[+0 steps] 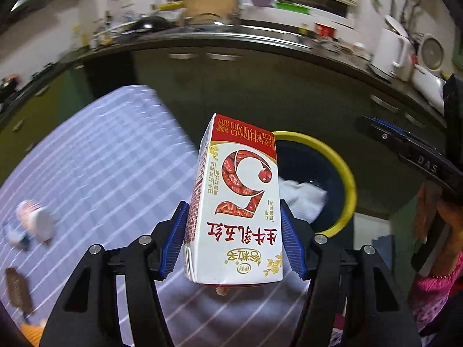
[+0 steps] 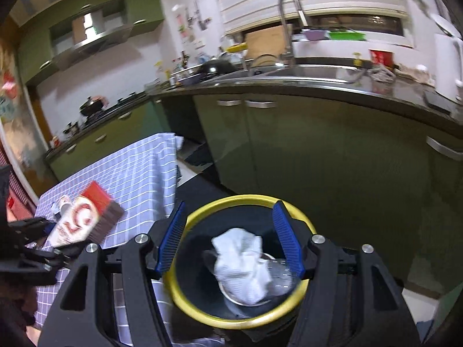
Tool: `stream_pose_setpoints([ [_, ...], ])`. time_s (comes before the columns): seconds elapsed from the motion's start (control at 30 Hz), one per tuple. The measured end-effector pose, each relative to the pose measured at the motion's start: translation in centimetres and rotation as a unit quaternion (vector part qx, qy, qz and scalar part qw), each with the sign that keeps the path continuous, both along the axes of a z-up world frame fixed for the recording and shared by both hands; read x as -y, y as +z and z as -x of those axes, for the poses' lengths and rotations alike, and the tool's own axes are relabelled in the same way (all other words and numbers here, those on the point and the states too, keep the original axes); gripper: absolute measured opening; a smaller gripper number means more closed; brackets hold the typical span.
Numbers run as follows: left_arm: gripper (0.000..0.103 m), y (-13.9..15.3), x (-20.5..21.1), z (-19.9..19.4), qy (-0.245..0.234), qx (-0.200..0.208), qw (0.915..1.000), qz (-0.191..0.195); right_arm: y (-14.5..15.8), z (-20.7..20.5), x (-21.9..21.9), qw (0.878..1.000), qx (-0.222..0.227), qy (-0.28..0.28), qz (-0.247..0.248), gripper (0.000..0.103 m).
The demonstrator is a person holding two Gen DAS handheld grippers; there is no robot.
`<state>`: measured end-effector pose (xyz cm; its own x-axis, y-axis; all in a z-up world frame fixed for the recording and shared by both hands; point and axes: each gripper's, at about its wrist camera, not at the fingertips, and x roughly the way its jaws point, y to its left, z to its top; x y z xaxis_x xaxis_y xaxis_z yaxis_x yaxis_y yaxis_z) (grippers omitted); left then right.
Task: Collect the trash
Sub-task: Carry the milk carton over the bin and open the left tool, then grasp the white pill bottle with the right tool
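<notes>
My left gripper is shut on a red and white milk carton and holds it above the checked tablecloth, near the table's right edge. The yellow-rimmed trash bin stands just beyond it, with crumpled white paper inside. In the right wrist view my right gripper is open and empty, right above the bin. White paper and clear plastic lie in the bin. The carton and left gripper show at the left.
A small white cup, a brown wrapper and an orange item lie on the table at left. Green kitchen cabinets and a counter with sink stand behind the bin. My right gripper shows at right.
</notes>
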<state>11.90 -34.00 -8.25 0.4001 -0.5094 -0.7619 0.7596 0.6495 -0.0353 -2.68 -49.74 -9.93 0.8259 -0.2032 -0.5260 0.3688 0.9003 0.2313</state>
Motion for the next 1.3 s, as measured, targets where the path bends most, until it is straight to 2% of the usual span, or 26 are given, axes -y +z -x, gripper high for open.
stream_pose_setpoints([
  [0.33, 0.055, -3.9, 10.9, 0.2, -0.044, -0.048, 0.9979, -0.010, -1.0, 2.1, 3.7, 0.999, 0.009, -0.034, -0.024, 0.059],
  [0.57, 0.056, -4.7, 12.8, -0.2, -0.041, -0.054, 0.9977, -0.007, -1.3, 2.7, 4.1, 0.999, 0.011, -0.037, -0.031, 0.059],
  [0.6, 0.058, -4.6, 12.6, -0.3, -0.039, -0.055, 0.9977, -0.004, -1.3, 2.7, 4.1, 0.999, 0.011, -0.036, -0.031, 0.059],
  [0.63, 0.065, -4.2, 12.1, -0.4, -0.034, -0.054, 0.9980, 0.003, -1.3, 2.7, 4.2, 0.999, 0.011, -0.036, -0.031, 0.059],
  [0.67, 0.067, -3.8, 11.4, -0.4, -0.028, -0.050, 0.9983, 0.009, -1.2, 2.7, 4.1, 0.999, 0.012, -0.035, -0.031, 0.059],
  [0.87, 0.068, -0.9, 5.7, 0.4, 0.006, -0.021, 0.9991, 0.036, -1.3, 1.6, 3.2, 0.999, 0.006, -0.017, -0.031, 0.062],
  [0.97, 0.073, 0.8, 1.6, 1.3, 0.033, -0.003, 0.9980, 0.054, -1.4, 0.3, 2.1, 1.000, -0.003, 0.005, -0.028, 0.063],
  [1.13, 0.081, 3.2, -7.0, 3.0, 0.105, 0.047, 0.9911, 0.067, -1.4, -3.3, -1.3, 0.995, -0.023, 0.085, -0.035, 0.064],
  [1.23, 0.082, 3.9, -12.2, 3.6, 0.151, 0.059, 0.9845, 0.067, -0.7, -5.9, -4.2, 0.988, -0.033, 0.149, -0.034, 0.064],
  [1.3, 0.083, 3.9, -15.8, 3.9, 0.187, 0.063, 0.9784, 0.062, 0.0, -7.9, -6.9, 0.978, -0.041, 0.202, -0.028, 0.064],
])
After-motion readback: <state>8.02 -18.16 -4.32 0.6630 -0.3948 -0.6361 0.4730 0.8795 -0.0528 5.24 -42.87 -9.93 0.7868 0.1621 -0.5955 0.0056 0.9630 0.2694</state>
